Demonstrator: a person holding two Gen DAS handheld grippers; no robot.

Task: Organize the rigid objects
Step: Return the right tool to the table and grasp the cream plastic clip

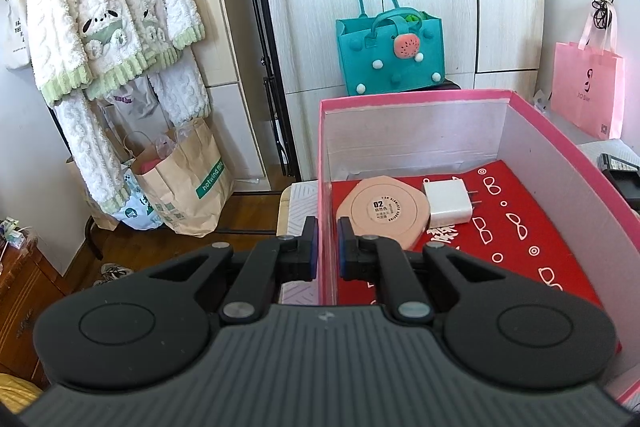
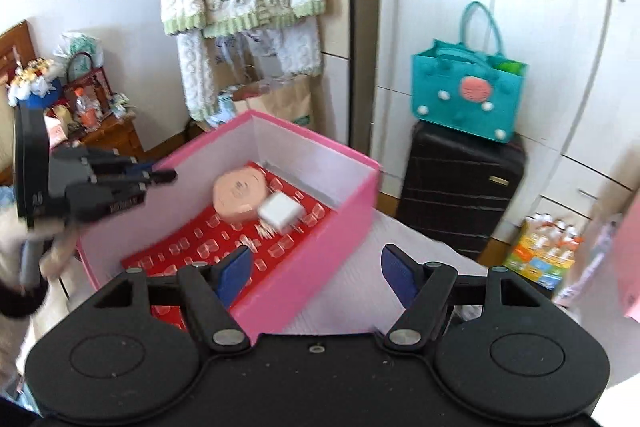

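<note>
A pink box [image 1: 326, 187] with white inner walls and a red patterned floor holds a round peach compact case [image 1: 382, 211] and a white charger plug [image 1: 446, 205]. My left gripper [image 1: 328, 247] is shut on the box's left wall, one finger outside and one inside. In the right wrist view the box [image 2: 320, 219] sits left of centre, with the compact [image 2: 238, 197] and the plug [image 2: 280, 213] inside. The left gripper [image 2: 160, 173] shows at the box's left wall. My right gripper [image 2: 316, 273] is open and empty, above the box's near right edge.
A teal felt bag [image 2: 468, 95] stands on a black suitcase [image 2: 460, 191] by the white wardrobe. A pink gift bag [image 1: 588, 87] hangs at right. Paper bags [image 1: 184, 183] and a fleece robe [image 1: 108, 19] are at left. The box rests on a white patterned surface [image 2: 360, 291].
</note>
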